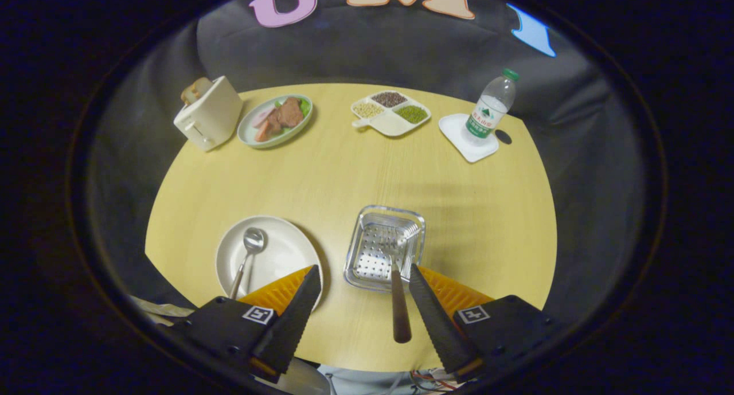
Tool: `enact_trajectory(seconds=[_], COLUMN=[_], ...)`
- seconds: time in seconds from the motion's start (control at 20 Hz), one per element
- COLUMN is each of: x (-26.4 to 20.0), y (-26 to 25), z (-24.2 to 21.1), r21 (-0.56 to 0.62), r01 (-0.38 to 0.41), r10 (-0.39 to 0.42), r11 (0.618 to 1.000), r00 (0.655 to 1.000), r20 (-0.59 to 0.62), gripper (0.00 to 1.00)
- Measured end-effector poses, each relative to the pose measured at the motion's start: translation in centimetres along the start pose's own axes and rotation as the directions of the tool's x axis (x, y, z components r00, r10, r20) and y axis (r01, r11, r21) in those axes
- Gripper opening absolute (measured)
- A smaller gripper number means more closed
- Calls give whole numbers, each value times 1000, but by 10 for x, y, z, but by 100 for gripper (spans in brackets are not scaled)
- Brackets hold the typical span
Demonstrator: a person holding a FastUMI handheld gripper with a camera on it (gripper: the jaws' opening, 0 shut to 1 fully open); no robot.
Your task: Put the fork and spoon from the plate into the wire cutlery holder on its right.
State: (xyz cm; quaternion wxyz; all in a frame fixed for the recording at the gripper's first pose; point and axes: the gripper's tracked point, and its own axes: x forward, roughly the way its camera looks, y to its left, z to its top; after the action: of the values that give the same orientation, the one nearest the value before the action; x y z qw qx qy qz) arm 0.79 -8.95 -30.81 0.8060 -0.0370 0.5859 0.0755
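Observation:
My gripper point(364, 269) hovers open above the near edge of the round yellow table. The fork point(399, 306) has its tines inside the metal cutlery holder point(358, 240) and its dark handle sticks out over the rim toward me. The handle lies between my fingers, close beside the right finger point(436, 315), and neither finger presses on it. Left of the holder sits the white plate point(284, 251), partly under my left finger point(295, 315). The spoon point(248, 256) lies on that plate, bowl pointing away from me.
At the table's far side stand a cream toaster point(207, 120), a plate of food point(275, 121), a divided dish of grains point(391, 113) and a water bottle point(490, 108) on a white coaster point(459, 132). The table's near edge runs just below my fingers.

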Motion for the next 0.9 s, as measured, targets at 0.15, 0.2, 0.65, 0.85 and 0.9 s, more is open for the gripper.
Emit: enact_trajectory(seconds=[0.15,0.2,0.65,0.85,0.9], x=[-10,-13,-19,-16,-15], y=[14,18,68,93,100], z=[16,20,20,13,10], r21=[26,29,-30,-6,-7], r01=[-22,-21,-25,-44,-43], r10=[19,16,33,43,42], r11=[999,999,999,999,999], r00=[994,989,951,931,927], r20=[110,145,306,363,374], gripper=[99,99,99,99,99])
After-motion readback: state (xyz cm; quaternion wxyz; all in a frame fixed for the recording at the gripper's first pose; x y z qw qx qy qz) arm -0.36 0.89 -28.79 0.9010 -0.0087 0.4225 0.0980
